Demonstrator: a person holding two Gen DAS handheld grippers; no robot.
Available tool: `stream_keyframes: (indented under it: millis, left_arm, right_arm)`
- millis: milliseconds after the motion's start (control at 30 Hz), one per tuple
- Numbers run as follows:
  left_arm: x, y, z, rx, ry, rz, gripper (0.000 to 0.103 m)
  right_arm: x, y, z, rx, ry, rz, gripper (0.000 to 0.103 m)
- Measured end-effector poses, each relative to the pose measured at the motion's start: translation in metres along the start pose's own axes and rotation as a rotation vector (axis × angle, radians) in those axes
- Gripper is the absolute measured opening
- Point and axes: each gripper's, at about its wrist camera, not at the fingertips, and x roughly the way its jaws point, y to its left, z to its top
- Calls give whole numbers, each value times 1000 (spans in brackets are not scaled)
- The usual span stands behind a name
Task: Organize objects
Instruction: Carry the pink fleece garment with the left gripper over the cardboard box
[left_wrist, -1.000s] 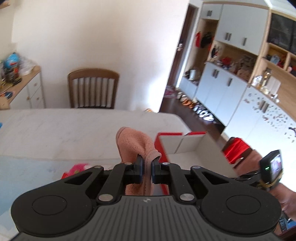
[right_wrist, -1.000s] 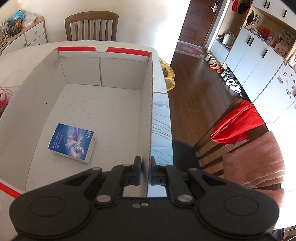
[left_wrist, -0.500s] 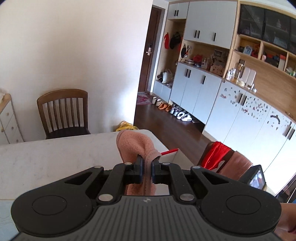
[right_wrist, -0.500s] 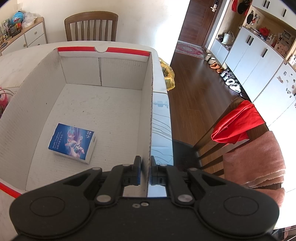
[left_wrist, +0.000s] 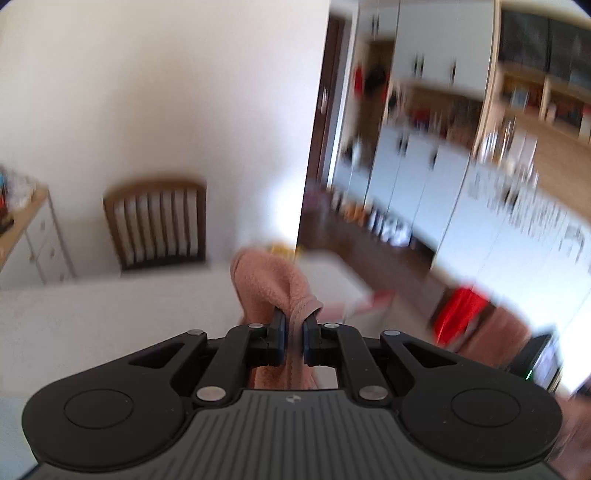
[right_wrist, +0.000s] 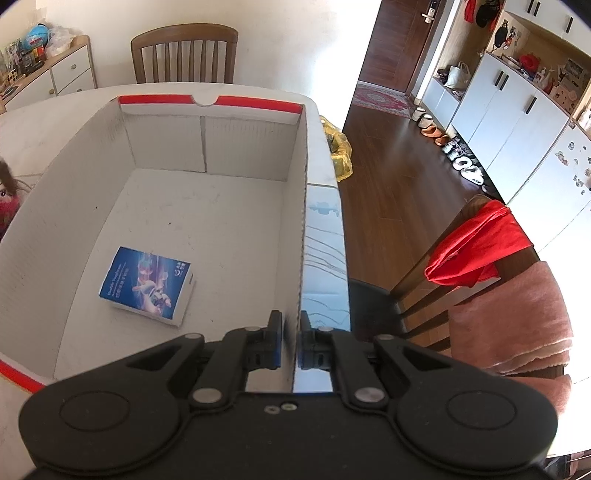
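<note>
Pink cloth pinched in one gripper, box wall pinched in the other.

Left wrist view: left gripper (left_wrist: 294, 334) clamped nearly closed on a pink cloth (left_wrist: 273, 286), lifted above the white table (left_wrist: 110, 314), wooden chair (left_wrist: 159, 225) behind; background blurred. Right wrist view: right gripper (right_wrist: 290, 339) squeezed tight on the right wall of an open white box (right_wrist: 301, 236); blue booklet (right_wrist: 147, 287) flat on the box floor, near the left wall.
</note>
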Motion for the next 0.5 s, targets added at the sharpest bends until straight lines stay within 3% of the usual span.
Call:
stream_keyframes:
  millis: [100,233,333,500]
  left_arm:
    - [27,10,-26,-44,90,31,8]
    - [24,33,-30,-121,69,64,8]
    - [10,35,-26,-112,48,58,8]
    - [-18,33,5,-93,-47,-3,8]
  right_arm:
    - [0,3,-1,-8,-2,3,7]
    - [-1,4,-1,-9,-3,5,7]
    - [-1,5,-1,-10,-2,4,6]
    - [-1,5,-1,-11,-2,4,6]
